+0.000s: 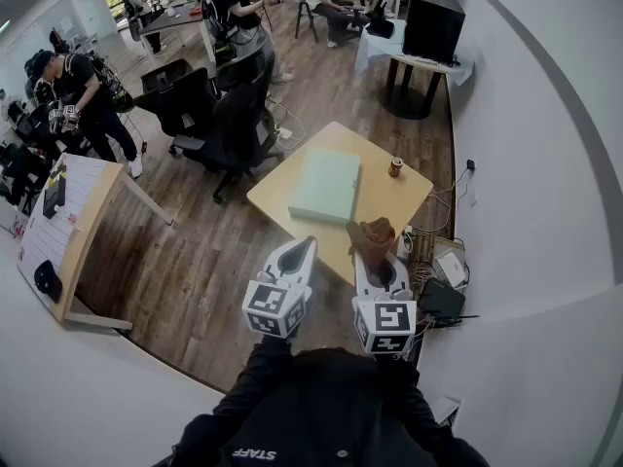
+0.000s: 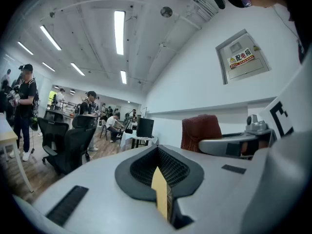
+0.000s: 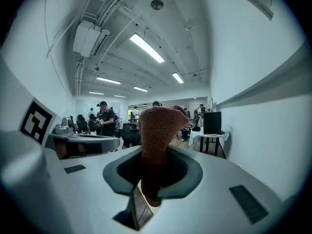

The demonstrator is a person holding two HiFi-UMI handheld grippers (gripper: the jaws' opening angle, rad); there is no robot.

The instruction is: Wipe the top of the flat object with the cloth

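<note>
Holds rust-brown cloth [image 3: 158, 130] pinched in right tool [image 3: 153, 179], bunch poking past the jaws, likely as a wiping pad. Carries left tool [image 2: 158, 179] closed on nothing at 9 o'clock of the right, probably spare for steadying. Not yet at pale green flat board [image 1: 325, 185], lying on table [image 1: 268, 195] toward 11 o'clock, well apart from cloth; drink can [image 1: 395, 167] at board's 3 o'clock.

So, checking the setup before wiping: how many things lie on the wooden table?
2: the flat green object in the middle of the table, a small can by its right corner. The brown cloth is gripped in the right tongs.
</note>
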